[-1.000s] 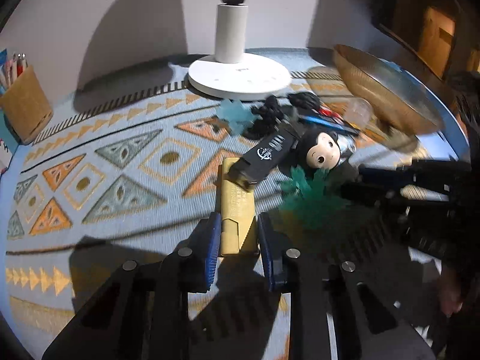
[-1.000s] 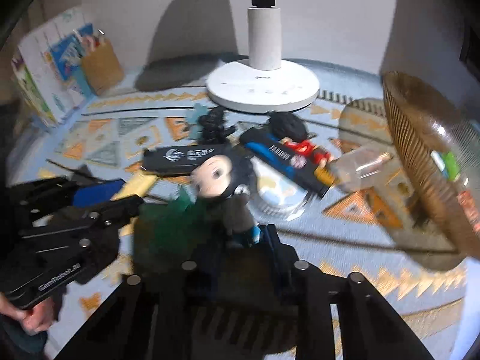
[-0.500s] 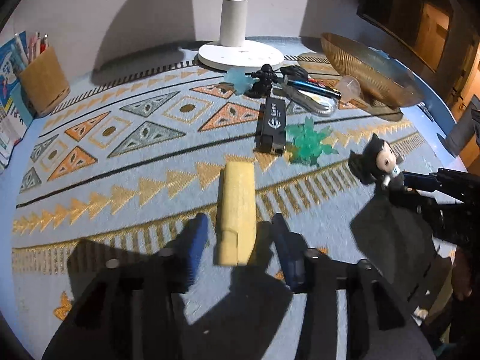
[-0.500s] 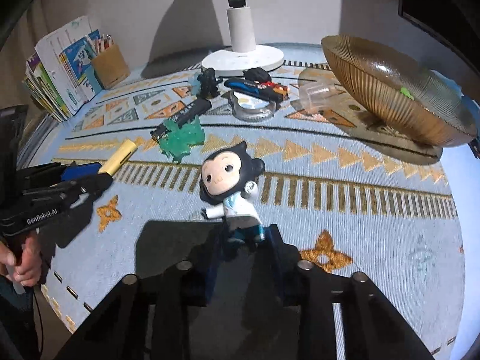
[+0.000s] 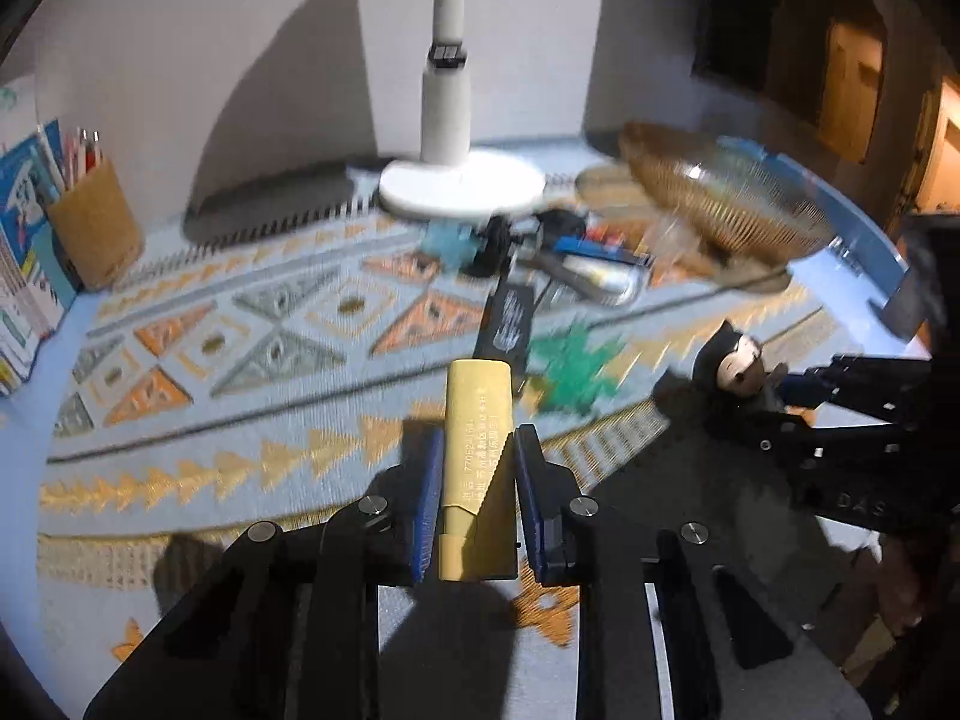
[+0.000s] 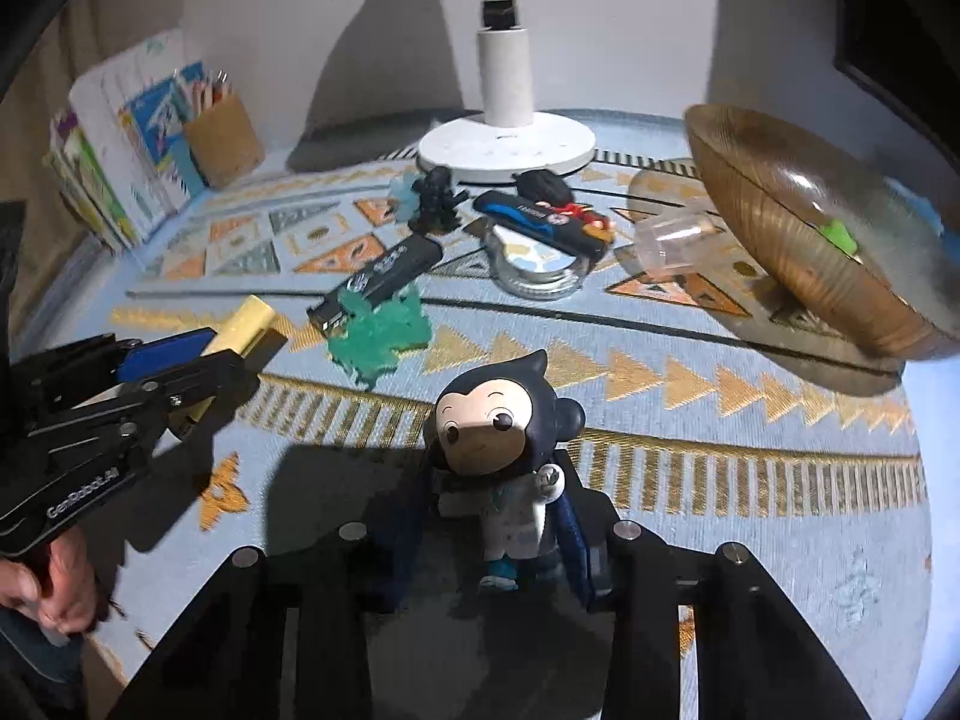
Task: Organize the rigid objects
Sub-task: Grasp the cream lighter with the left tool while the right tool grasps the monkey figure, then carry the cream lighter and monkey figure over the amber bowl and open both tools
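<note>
Yellow block, clamped in the left gripper at lower centre, and the monkey figurine, held by the right gripper, are both lifted; next, presumably, carry to the amber bowl upper right.

Left gripper body carries white lettering "GenRobot.AI", readable in the right wrist view, just above the hand. Right gripper body shows faint "DAS", partly cut off. Yellow bar has a printed line of digits, roughly "770621164", plus Chinese characters, too blurred to read. Black stick, beside the green star shape, has white logo and print, unreadable. Blue-black pen case text illegible.
</note>
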The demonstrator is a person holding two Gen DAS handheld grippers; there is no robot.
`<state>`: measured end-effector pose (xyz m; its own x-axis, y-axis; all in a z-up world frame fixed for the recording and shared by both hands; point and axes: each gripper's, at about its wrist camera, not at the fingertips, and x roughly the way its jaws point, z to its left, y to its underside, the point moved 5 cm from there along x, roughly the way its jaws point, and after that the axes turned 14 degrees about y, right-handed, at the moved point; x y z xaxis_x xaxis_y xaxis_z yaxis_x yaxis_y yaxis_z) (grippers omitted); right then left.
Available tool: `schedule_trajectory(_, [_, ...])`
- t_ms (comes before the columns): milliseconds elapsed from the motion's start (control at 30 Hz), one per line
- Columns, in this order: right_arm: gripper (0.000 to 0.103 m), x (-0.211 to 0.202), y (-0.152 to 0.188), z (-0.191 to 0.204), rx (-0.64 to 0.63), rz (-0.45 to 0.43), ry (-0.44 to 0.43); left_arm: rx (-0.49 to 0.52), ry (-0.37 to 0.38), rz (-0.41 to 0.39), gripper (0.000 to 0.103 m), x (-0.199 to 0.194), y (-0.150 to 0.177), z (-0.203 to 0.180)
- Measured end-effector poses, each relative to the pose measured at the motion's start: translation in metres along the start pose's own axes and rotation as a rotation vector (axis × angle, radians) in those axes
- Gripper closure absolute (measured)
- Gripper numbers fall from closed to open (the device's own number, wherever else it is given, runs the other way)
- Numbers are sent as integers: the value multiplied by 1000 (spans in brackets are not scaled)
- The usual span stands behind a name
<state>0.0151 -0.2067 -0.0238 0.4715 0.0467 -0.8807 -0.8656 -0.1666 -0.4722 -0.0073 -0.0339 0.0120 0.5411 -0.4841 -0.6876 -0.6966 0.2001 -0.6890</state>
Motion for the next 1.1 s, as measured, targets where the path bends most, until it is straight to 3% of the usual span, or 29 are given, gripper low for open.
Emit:
schedule_trajectory(233, [65, -40, -25, -66, 157, -68, 8, 53, 93, -128, 83, -19, -55, -43])
schedule_trajectory(400, [65, -65, -55, -149, 283, -142, 145, 72, 267, -288, 82, -24, -116, -89])
schedule_trajectory(567, [65, -81, -84, -239, 474, -165, 234, 115, 316, -329, 82, -1, -179, -136])
schedule_trajectory(633, [65, -88, -101, -261, 499, -200, 248, 112, 348, -313, 82, 17, -201, -151])
schedule_trajectory(700, [65, -91, -110, -278, 530, -214, 250, 121, 317, -294, 82, 44, -214, -160])
schedule_trajectory(767, [65, -83, -117, -286, 527, -212, 253, 84, 307, -204, 82, 88, -217, -160])
schedule_trajectory(900, [65, -44, -122, -299, 519, -146, 258, -16, 291, -22, 82, 165, -207, -151])
schedule_trajectory(1000, [65, -10, -121, -304, 479, -50, 315, -81, 303, 43, 82, 193, -196, -146])
schedule_trajectory(1100, [65, 14, -115, -303, 454, 14, 315, -66, 275, 50, 82, 202, -190, -147])
